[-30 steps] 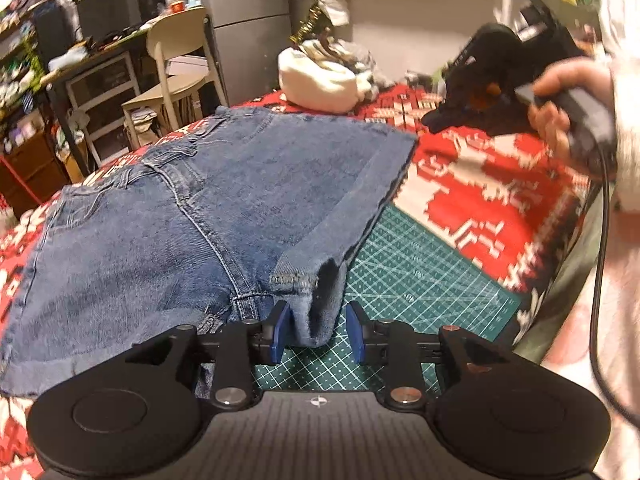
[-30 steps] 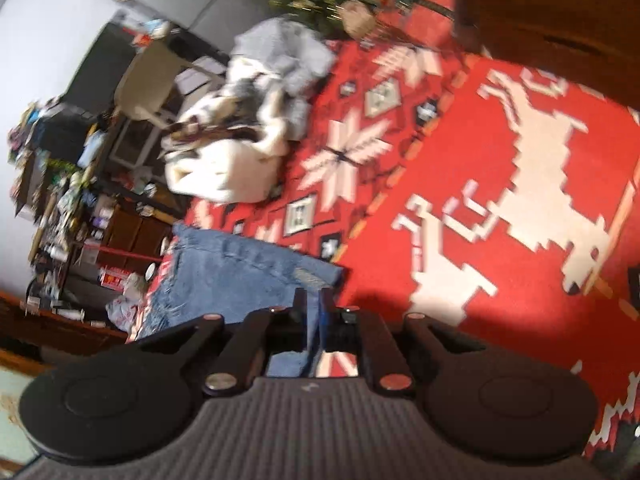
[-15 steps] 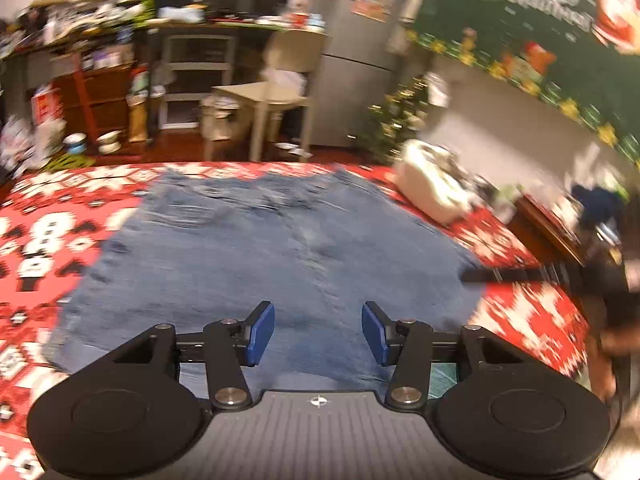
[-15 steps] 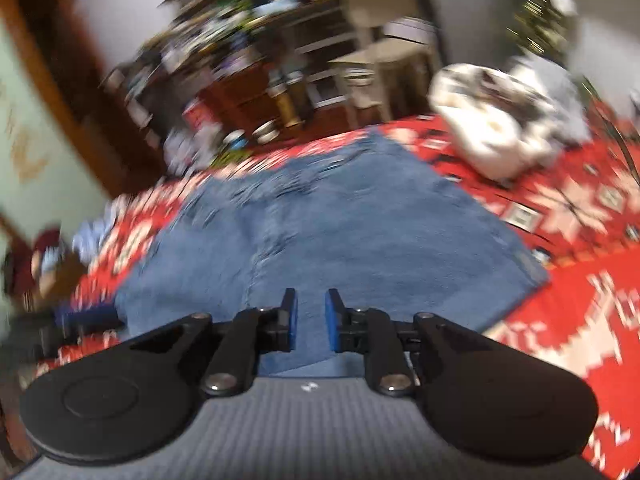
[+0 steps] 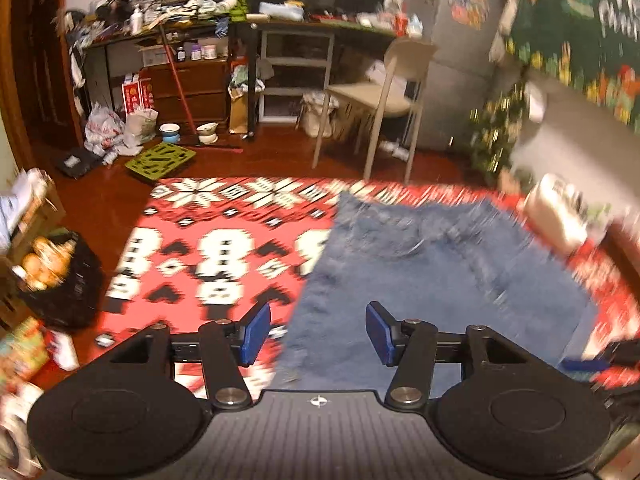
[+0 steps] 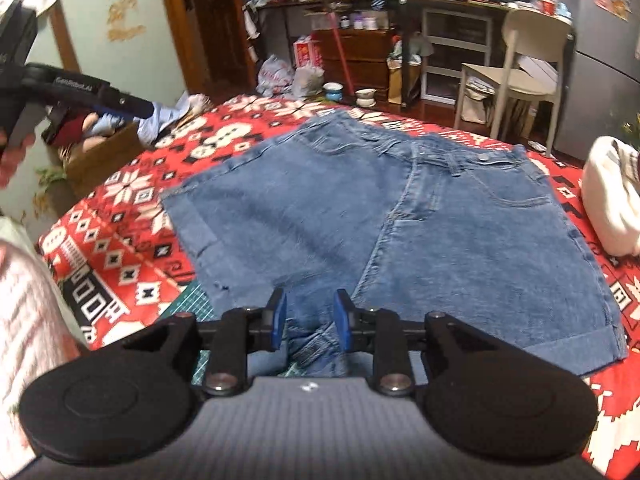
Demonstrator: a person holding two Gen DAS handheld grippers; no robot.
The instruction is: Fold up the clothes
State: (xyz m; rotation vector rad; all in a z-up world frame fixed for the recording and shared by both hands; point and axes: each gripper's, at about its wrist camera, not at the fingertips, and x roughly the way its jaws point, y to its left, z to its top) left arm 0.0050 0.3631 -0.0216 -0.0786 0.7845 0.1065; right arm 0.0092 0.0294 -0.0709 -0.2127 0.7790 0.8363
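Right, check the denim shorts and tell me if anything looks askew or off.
The blue denim shorts lie flat on the red patterned blanket, spread open and unfolded. Only oddity: fabric near the crotch is bunched up at the near edge, just ahead of the right gripper.

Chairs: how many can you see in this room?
1. A pale chair stands on the floor beyond the far edge of the red patterned blanket, beside the cluttered desk. Others could be hidden outside the views.
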